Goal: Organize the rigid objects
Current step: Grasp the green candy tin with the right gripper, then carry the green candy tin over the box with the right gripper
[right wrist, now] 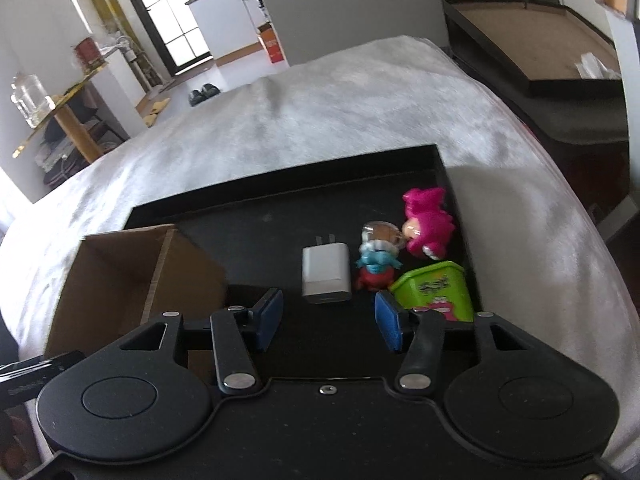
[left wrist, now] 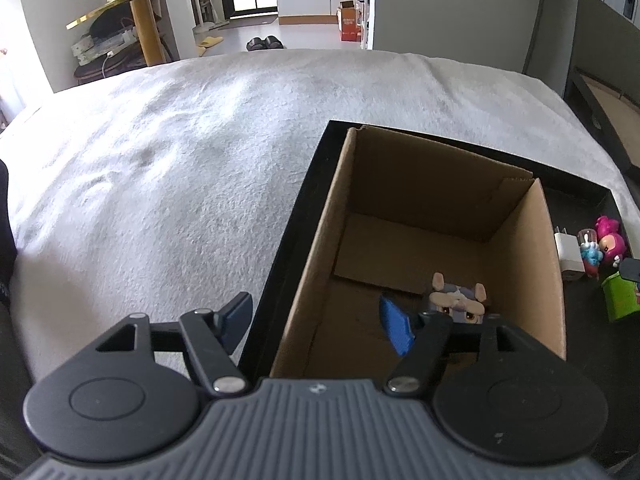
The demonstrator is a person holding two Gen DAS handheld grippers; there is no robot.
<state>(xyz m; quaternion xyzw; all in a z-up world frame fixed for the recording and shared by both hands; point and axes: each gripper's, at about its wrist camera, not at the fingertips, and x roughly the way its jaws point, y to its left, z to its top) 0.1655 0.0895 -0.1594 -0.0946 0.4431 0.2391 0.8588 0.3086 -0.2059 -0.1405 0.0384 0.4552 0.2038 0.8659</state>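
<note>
- Left claw (left wrist: 316,320) gapes empty over the cardboard box (left wrist: 520,240), a grey toy (left wrist: 460,300) inside.
- Right claw (right wrist: 328,316) hangs parted, empty, near the white charger (right wrist: 326,272).

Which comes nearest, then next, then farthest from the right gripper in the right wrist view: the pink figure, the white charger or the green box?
1. Green box, at the right gripper's right finger.
2. White charger, just ahead, between the fingers' lines.
3. Pink figure, farthest, at the black tray's right back.
</note>
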